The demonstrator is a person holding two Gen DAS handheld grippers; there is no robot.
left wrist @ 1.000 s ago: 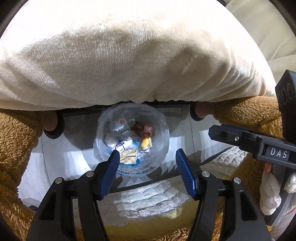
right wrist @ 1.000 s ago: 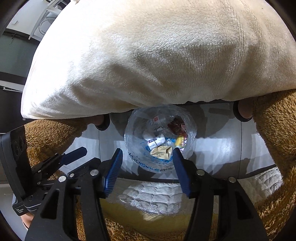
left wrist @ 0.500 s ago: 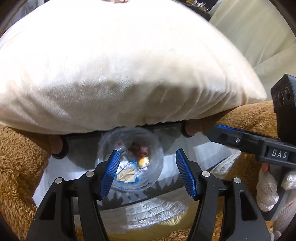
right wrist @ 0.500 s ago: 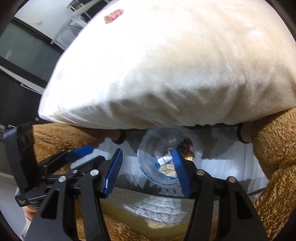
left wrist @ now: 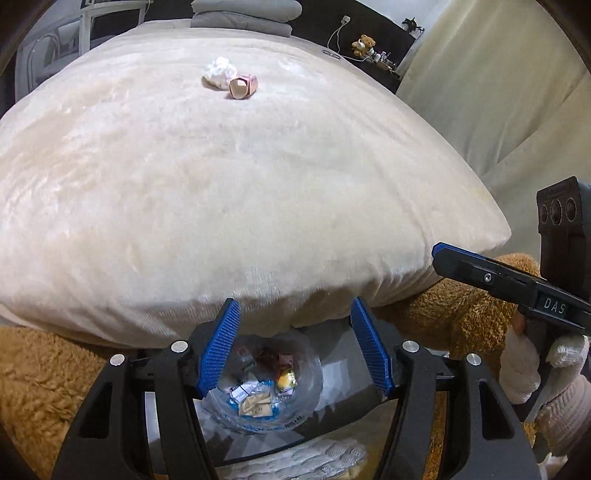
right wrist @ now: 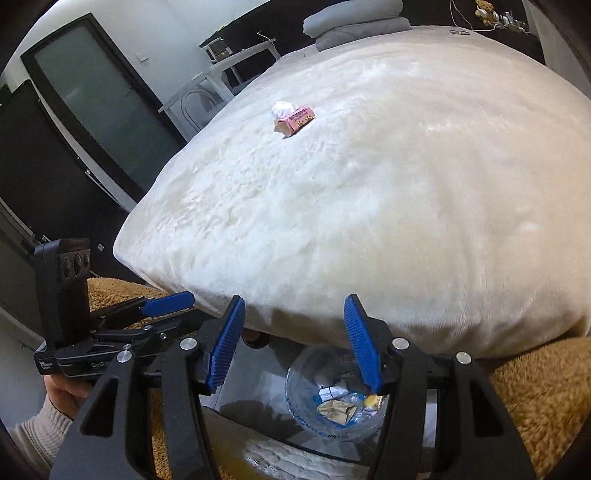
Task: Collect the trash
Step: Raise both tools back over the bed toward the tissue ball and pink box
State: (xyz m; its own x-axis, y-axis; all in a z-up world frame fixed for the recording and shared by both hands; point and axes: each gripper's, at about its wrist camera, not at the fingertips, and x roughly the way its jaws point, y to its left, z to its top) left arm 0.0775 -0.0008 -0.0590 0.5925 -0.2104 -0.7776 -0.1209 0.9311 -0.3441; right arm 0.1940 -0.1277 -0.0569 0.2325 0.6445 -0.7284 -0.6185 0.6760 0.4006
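A clear plastic bag (left wrist: 306,402) (right wrist: 301,397) holding several wrappers sits on the floor below the foot of a cream-covered bed (left wrist: 229,192) (right wrist: 388,192). On top of the bed lie a crumpled white tissue (left wrist: 220,71) (right wrist: 281,109) and a small pink carton (left wrist: 243,86) (right wrist: 297,120), touching each other. My left gripper (left wrist: 294,345) is open and empty above the bag. My right gripper (right wrist: 294,339) is open and empty too, left of the bag's middle. Each gripper shows at the other view's edge, the right gripper (left wrist: 491,277) and the left gripper (right wrist: 147,310).
A brown fluffy blanket (left wrist: 44,387) (right wrist: 535,391) hangs at both sides of the bed's foot. Folded grey bedding (left wrist: 243,14) (right wrist: 354,26) lies at the bed's far end. A dark glass door (right wrist: 99,99) and a white rack (right wrist: 218,77) stand left; a curtain (left wrist: 498,92) hangs right.
Both grippers have risen and tilted up: the bag slid down in the views and the bed's top with the tissue and pink carton came into sight. Jaws unchanged.
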